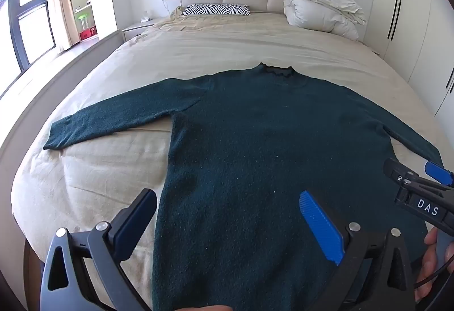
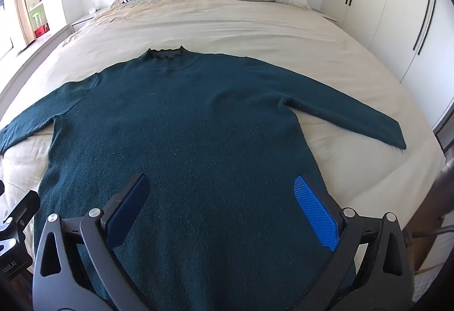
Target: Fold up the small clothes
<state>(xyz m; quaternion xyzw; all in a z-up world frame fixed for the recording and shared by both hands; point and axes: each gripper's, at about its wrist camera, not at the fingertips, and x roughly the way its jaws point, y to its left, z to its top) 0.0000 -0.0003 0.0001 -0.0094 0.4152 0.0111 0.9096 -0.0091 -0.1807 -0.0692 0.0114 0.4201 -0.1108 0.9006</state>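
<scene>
A dark teal long-sleeved sweater [image 1: 255, 146] lies flat on the beige bed [image 1: 198, 41], collar away from me, both sleeves spread out; it also shows in the right wrist view [image 2: 184, 126]. My left gripper [image 1: 227, 214] is open and empty, hovering over the sweater's lower left part near the hem. My right gripper [image 2: 221, 203] is open and empty above the lower right part of the sweater. The right gripper also shows at the right edge of the left wrist view [image 1: 417, 183].
A zebra-print pillow [image 1: 215, 9] and a folded white duvet [image 1: 320, 7] lie at the headboard. White wardrobes [image 1: 411, 13] stand on the right, a window and shelves on the left. The bed sheet [image 2: 227, 27] stretches beyond the collar.
</scene>
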